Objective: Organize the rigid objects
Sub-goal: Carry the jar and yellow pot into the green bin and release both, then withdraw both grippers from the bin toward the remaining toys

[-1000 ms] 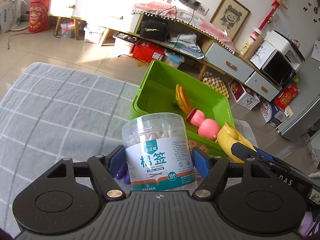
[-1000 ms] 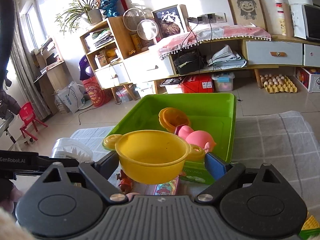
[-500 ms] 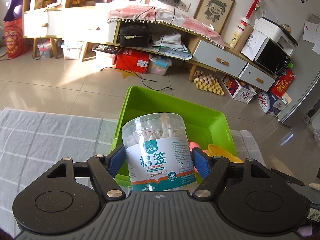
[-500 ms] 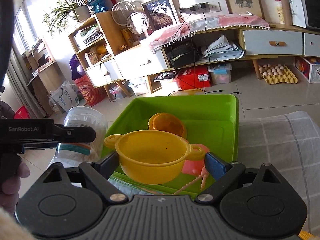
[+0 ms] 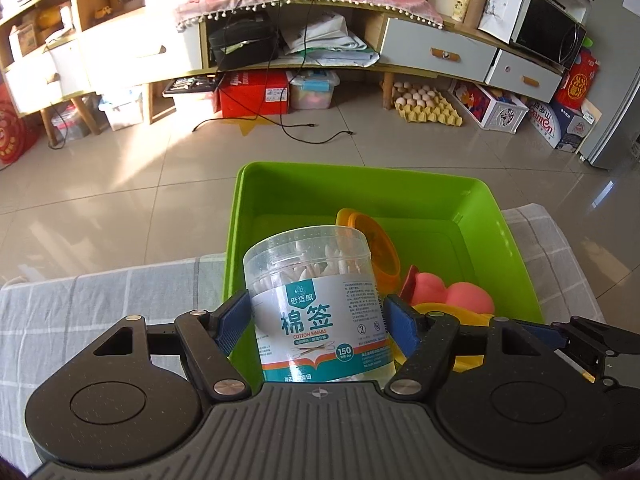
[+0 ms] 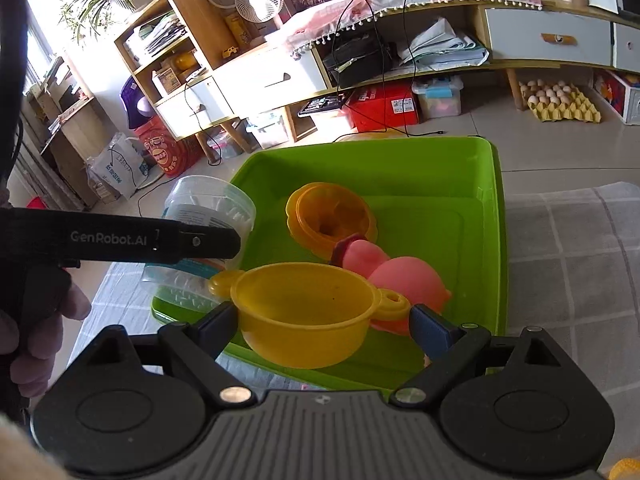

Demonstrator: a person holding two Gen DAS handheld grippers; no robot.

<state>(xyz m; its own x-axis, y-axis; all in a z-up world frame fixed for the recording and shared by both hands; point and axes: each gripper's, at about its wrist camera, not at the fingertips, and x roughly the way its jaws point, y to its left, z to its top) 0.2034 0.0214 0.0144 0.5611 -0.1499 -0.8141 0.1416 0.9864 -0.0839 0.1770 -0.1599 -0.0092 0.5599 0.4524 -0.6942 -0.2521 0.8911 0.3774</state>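
Placement step: the left tool [image 5: 316, 312] pinches a clear cylindrical plastic jar of cotton swabs [image 5: 316, 300] over the near left rim of the glossy green rectangular plastic bin [image 5: 440, 196]. The right tool [image 6: 320, 320] clamps a smooth yellow two-handled toy pot [image 6: 304, 312] above the bin's near edge. Inside lie an orange ribbed plastic juicer [image 6: 328, 216] and a rounded pink toy [image 6: 400, 276]. The bin stands on a table under grey checked cloth [image 6: 568, 256]. Judged next: lower each item onto bare bin floor, then spread the pads; the rigid, slick jar seems likely to slip if tilted.
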